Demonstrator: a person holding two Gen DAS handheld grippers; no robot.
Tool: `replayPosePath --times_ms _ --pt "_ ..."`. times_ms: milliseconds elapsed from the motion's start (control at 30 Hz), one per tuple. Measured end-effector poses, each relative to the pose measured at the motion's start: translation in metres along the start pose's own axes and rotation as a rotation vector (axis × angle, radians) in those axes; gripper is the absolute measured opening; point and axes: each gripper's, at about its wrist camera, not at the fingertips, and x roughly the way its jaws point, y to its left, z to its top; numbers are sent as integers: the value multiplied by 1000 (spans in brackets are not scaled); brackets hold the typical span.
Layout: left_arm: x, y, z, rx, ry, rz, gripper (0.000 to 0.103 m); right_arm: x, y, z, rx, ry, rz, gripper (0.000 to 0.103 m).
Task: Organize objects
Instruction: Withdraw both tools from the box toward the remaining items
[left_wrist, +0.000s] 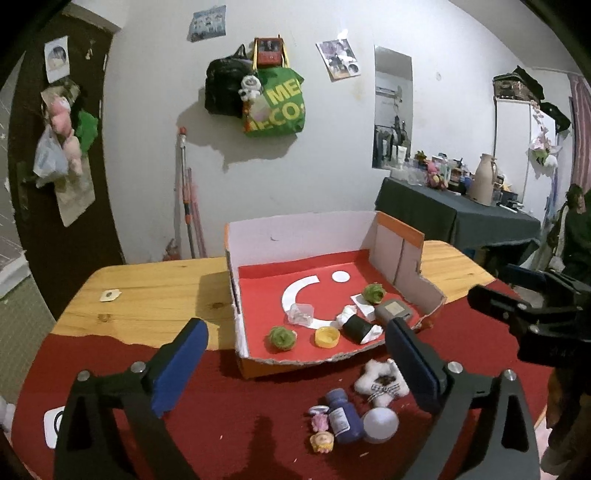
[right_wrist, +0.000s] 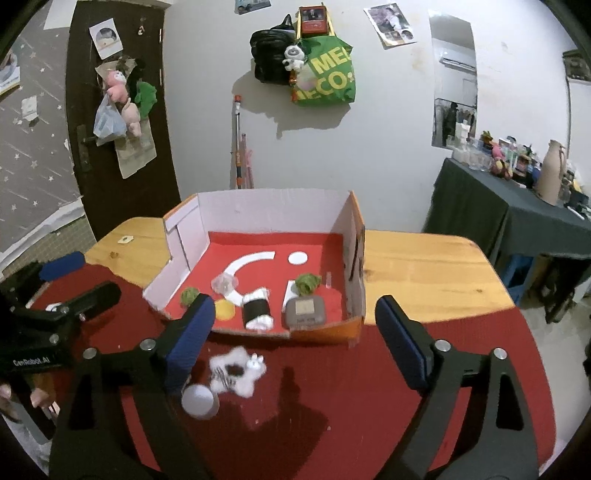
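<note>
From the left wrist, the left tongs (left_wrist: 295, 363) stand wide open with nothing between the pads, aimed at the cardboard box (left_wrist: 303, 236) on the red mat. Loose things wait on the surface in front of it — a white star plush (left_wrist: 382, 380), a blue bottle (left_wrist: 341, 415), a small doll (left_wrist: 320, 432) and a white ball (left_wrist: 380, 424), packed so close that closing on one would likely nudge its neighbours (the ball could roll off the mat). The box's near wall is torn low, so anything dropped at that edge may slide back out. A green bag (left_wrist: 279, 105) on the wall reads "ME" and "ECO", the rest hidden.

From the right wrist, the right tongs (right_wrist: 295, 338) are equally spread and empty, above the plush (right_wrist: 236, 371) and ball (right_wrist: 199, 400). The two tools sit close — they could collide if both reach for that cluster. The other tool's body shows "GenRobot.AI".
</note>
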Motion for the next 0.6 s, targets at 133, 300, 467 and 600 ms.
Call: replayPosePath --times_ms 133,300,467,600 --pt "0 1 -15 -32 19 -27 100 -4 4 -19 0 -1 -19 91" --pt "6 5 -38 -78 64 -34 100 2 8 -46 27 30 -6 93" --pt "18 6 -63 -97 142 -41 100 14 13 -67 25 80 -3 93" --pt "27 8 -79 -117 202 -50 100 24 13 -78 28 121 -2 93"
